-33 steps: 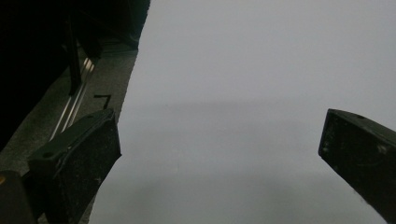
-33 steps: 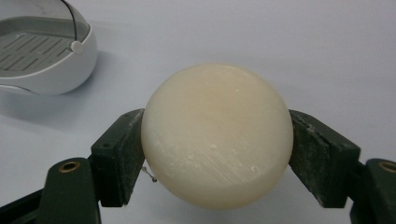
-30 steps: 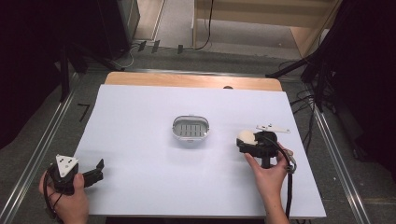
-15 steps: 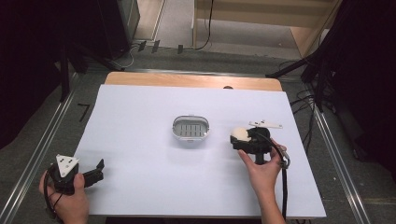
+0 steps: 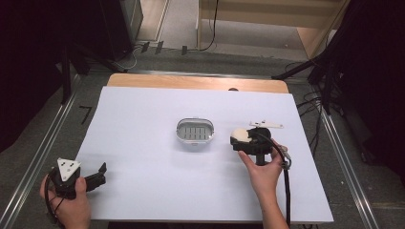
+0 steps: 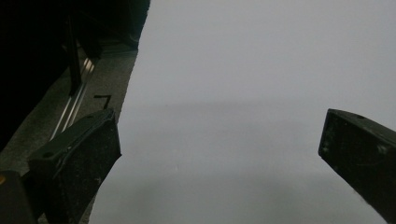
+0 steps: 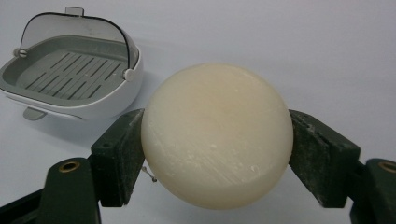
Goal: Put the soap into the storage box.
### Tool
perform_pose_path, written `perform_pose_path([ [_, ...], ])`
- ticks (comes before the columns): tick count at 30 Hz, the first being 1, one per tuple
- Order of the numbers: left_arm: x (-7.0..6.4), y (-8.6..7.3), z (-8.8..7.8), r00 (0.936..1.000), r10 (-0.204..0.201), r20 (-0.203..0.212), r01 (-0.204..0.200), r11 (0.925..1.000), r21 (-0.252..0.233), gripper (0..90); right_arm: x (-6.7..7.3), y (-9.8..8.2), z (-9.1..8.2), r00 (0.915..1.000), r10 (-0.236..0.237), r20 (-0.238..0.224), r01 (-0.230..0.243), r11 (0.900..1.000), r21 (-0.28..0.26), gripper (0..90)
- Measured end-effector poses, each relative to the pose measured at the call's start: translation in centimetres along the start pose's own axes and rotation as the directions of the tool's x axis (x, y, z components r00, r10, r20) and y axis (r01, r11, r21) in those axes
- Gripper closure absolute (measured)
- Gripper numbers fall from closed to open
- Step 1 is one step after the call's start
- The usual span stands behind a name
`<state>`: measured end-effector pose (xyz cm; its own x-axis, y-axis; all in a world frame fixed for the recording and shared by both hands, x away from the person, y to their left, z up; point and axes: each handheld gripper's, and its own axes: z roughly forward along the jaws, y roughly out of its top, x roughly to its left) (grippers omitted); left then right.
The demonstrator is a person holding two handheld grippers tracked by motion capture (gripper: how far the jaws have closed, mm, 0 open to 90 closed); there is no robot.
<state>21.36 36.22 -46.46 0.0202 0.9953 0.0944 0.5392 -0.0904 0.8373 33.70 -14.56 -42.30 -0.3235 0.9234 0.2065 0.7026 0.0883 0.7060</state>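
The right gripper (image 7: 217,140) has its two black jaws clamped on a round, cream-white bar of soap (image 7: 217,137), one pad pressed against each side of it. In the high view this soap (image 5: 239,134) is held just right of the oval white soap dish with a grey slatted insert (image 5: 195,132), near it but not touching. The dish (image 7: 70,77) sits on the white table sheet (image 5: 143,143), its clear lid apparently tipped up at the back (the rim line is thin and hard to read). The left gripper (image 5: 98,174) rests at the near left corner of the sheet, well apart from the dish, its jaws wide apart with only bare sheet between them. A small white part (image 5: 265,125) lies just beyond the right gripper (image 5: 237,140).
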Motion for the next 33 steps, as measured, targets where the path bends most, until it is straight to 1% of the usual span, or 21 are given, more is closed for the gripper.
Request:
perform_pose_path([
  [6, 0.0, 0.0, 0.0, 1.0000, 0.002, -0.001, -0.002, 1.0000, 0.003, 0.0, 0.4, 0.3, 0.4, 0.9999, -0.010, -0.004, 0.010, 1.000, 0.004, 24.9],
  [9, 0.0, 0.0, 0.0, 1.0000, -0.001, 0.000, 0.001, 1.0000, 0.000, 0.0, 0.7, 0.4, 0.5, 1.0000, -0.005, -0.006, 0.006, 1.000, 0.004, 24.9],
  [11, 0.0, 0.0, 0.0, 1.0000, -0.001, 0.000, 0.001, 1.0000, 0.000, 0.0, 0.9, 0.6, 0.6, 0.9999, -0.013, -0.007, 0.013, 1.000, 0.006, 24.9],
  [14, 0.0, 0.0, 0.0, 1.0000, 0.000, 0.000, 0.000, 1.0000, 0.001, 0.0, 1.4, 0.9, 0.8, 0.9996, -0.025, -0.012, 0.025, 1.000, 0.006, 24.9],
  [21, 0.0, 0.0, 0.0, 1.0000, -0.001, 0.003, 0.001, 1.0000, 0.000, 0.0, 2.2, 1.5, 1.1, 0.9992, -0.033, -0.021, 0.033, 0.999, 0.007, 24.9],
  [22, 0.0, 0.0, 0.0, 1.0000, -0.001, 0.003, 0.001, 1.0000, 0.000, 0.0, 2.5, 1.6, 1.2, 0.9988, -0.042, -0.025, 0.042, 0.999, 0.009, 24.9],
  [33, 0.1, 0.0, 0.0, 1.0000, -0.005, 0.004, 0.005, 1.0000, -0.002, 0.0, 3.8, 2.4, 1.8, 0.9978, -0.054, -0.038, 0.054, 0.999, 0.007, 24.9],
])
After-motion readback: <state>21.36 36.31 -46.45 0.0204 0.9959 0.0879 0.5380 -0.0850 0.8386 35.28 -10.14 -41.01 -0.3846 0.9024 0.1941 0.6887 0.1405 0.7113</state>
